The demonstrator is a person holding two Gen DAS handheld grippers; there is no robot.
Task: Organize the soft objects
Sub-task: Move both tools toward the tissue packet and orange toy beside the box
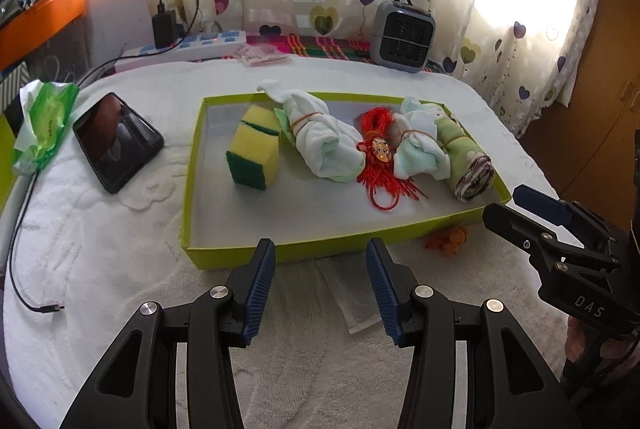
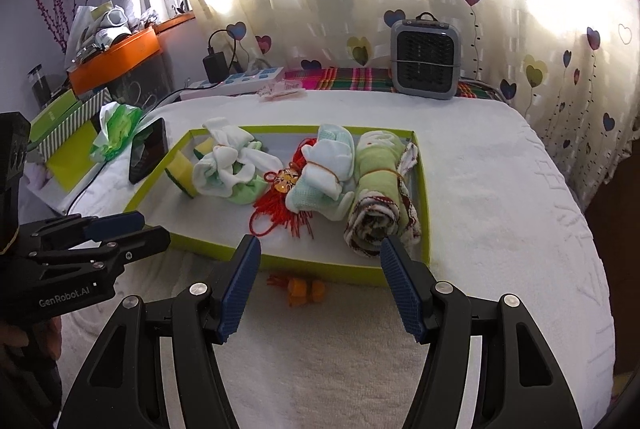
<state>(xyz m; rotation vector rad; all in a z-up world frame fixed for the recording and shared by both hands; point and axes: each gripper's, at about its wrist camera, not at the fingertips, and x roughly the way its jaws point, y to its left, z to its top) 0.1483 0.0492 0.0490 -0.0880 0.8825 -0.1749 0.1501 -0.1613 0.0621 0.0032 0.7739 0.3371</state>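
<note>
A lime-green tray (image 1: 192,189) (image 2: 152,185) lies on the white towel. In it lie a yellow-green sponge (image 1: 254,155) (image 2: 182,169), a white sock bundle (image 1: 320,141) (image 2: 228,169), a red tassel (image 1: 380,157) (image 2: 286,201), a mint-white sock bundle (image 1: 420,149) (image 2: 328,173) and a rolled green towel (image 1: 464,157) (image 2: 376,205). A small orange tassel (image 1: 448,239) (image 2: 304,291) lies on the towel outside the tray's near wall. My left gripper (image 1: 320,289) is open and empty, just short of the tray. My right gripper (image 2: 316,289) is open and empty, above the orange tassel.
A black phone (image 1: 116,141) (image 2: 150,151) and a green tissue pack (image 1: 42,125) (image 2: 116,129) lie left of the tray. A grey fan heater (image 1: 402,37) (image 2: 426,59), a power strip (image 1: 188,47) and a cable (image 1: 24,269) lie around.
</note>
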